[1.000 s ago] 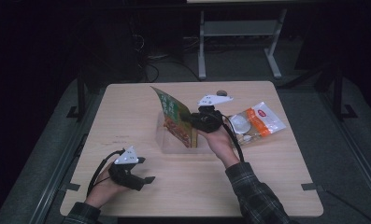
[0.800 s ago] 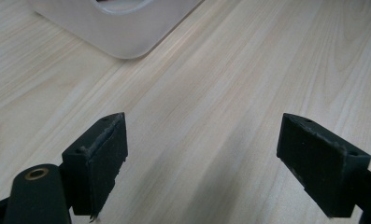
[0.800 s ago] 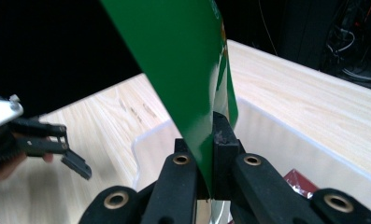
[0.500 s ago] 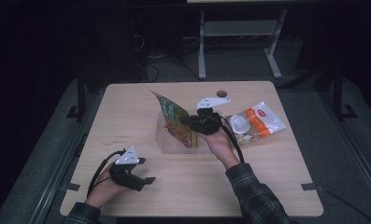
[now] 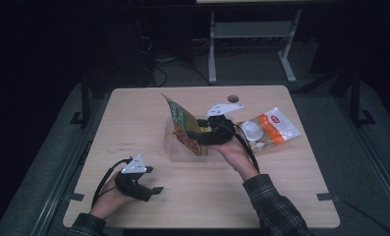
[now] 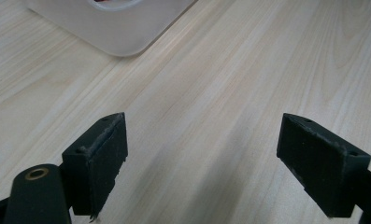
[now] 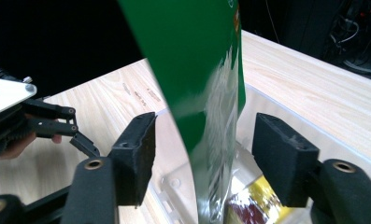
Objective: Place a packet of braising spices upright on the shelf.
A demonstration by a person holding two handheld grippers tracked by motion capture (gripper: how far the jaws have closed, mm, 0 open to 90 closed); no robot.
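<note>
One wooden bench is carrying everything. Near its middle one clear plastic box is sitting, and one green snack bag is standing tilted in it, with one yellow packet lying at the bottom. One orange and white packet is lying toward the right edge, just beside one small white round thing (too small to tell what it is). The right gripper is reaching into the box; its jaws have just been opening, and the green bag is standing between them, the pads not pressing it. The left gripper is resting near the front left corner, spread wide over bare wood.
</note>
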